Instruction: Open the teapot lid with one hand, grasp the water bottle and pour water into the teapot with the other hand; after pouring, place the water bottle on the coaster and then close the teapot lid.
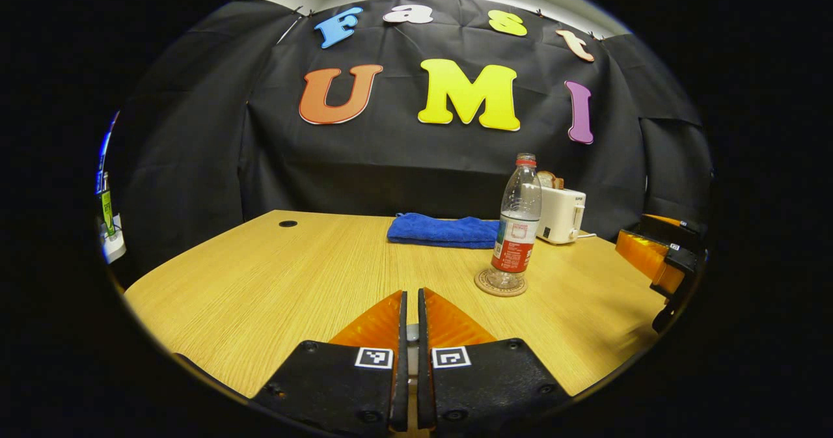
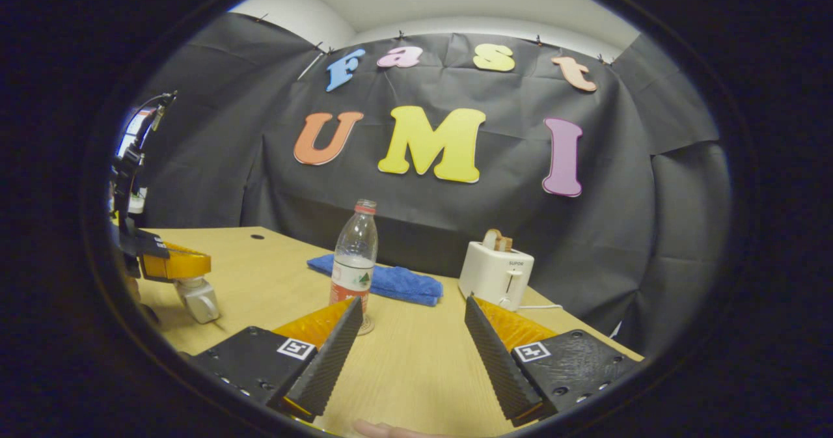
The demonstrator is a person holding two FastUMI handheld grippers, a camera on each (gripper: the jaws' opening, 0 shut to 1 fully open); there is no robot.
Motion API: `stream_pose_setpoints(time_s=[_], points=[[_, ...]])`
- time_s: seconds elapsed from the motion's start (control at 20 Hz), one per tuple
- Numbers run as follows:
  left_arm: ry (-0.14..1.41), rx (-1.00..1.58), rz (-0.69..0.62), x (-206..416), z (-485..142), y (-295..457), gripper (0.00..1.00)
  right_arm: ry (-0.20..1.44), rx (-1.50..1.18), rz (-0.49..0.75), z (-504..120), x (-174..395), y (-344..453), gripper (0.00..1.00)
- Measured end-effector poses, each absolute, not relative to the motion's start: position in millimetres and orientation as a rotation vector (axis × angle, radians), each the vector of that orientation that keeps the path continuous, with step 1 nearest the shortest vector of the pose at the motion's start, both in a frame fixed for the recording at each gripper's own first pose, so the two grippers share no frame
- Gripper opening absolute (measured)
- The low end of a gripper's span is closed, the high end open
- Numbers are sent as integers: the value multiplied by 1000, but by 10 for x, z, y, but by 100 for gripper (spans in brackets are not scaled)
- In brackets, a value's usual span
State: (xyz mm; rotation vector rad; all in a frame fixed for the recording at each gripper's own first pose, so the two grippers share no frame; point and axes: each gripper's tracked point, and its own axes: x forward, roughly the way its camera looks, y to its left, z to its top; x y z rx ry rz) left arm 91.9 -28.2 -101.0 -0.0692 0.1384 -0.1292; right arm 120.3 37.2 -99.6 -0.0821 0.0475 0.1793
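Note:
A clear water bottle [image 1: 517,223] with a red cap and red label stands upright on a round coaster [image 1: 500,284] on the wooden table [image 1: 260,282]. My left gripper [image 1: 411,293] is shut, with a thin grey piece pinched between its fingers. In the right gripper view, the left gripper [image 2: 189,265] is at the far left with a pale rounded teapot lid [image 2: 198,301] hanging under its tips. My right gripper [image 2: 412,302] is open and holds nothing; the bottle [image 2: 355,256] stands just beyond its left finger. The right gripper [image 1: 634,249] also appears at the right edge of the left gripper view.
A folded blue towel [image 1: 442,230] lies behind the bottle. A white toaster [image 1: 563,213] holding bread stands at the back right, its cord trailing. The table has a cable hole [image 1: 287,223] at the back left. A person's fingertip [image 2: 384,430] shows at the bottom edge.

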Motion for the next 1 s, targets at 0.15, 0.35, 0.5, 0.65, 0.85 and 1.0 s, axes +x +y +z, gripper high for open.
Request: stream_pose_setpoints(time_s=[0.15, 0.35, 0.5, 0.65, 0.85, 1.0], points=[[139, -62, -116, 901, -1001, -295, 10, 33, -89, 172, -917, 1175, 362, 95], [144, -47, -96, 868, -943, -283, 18, 17, -106, 160, -808, 1111, 361, 98], [96, -8, -79, 788, -718, -262, 34, 14, -106, 157, -708, 1030, 378, 98], [50, 16, -96, 683, -509, -321, 45, 28, -85, 154, -694, 883, 415, 98], [29, -2, -106, 483, -270, -388, 58, 33, -129, 160, -617, 627, 464, 95], [30, -15, -109, 335, -129, -405, 61, 3, -134, 136, -381, 480, 399, 98]])
